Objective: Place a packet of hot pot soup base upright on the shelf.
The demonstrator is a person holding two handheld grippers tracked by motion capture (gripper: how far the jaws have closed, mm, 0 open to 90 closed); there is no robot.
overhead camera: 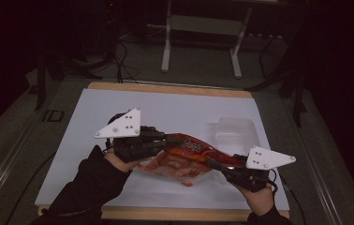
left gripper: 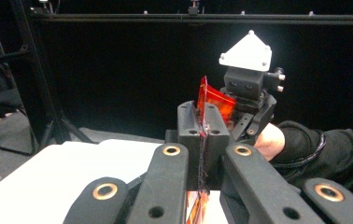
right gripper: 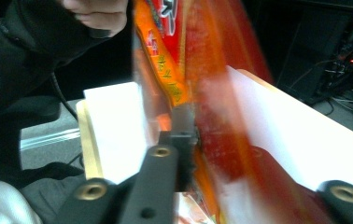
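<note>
A red and orange snack bag (overhead camera: 184, 157) hangs above the white sheet (overhead camera: 119, 108), stretched between the two grippers. My left gripper (overhead camera: 168, 140) is shut on the bag's left end. In the left gripper view the jaws (left gripper: 202, 126) stand pressed together, with the bag's edge (left gripper: 216, 100) sticking up between them. My right gripper (overhead camera: 215, 164) is shut on the bag's right end. In the right gripper view its jaws (right gripper: 188, 130) pinch the blurred orange film (right gripper: 165, 79). The right gripper (left gripper: 249, 93) also appears beyond the bag in the left gripper view.
A clear plastic container (overhead camera: 233, 129) lies on the sheet behind the bag, toward the right. The sheet covers a wooden board whose front edge (overhead camera: 175, 213) runs near the person's sleeves. A metal frame (overhead camera: 168, 42) stands on the floor beyond the table.
</note>
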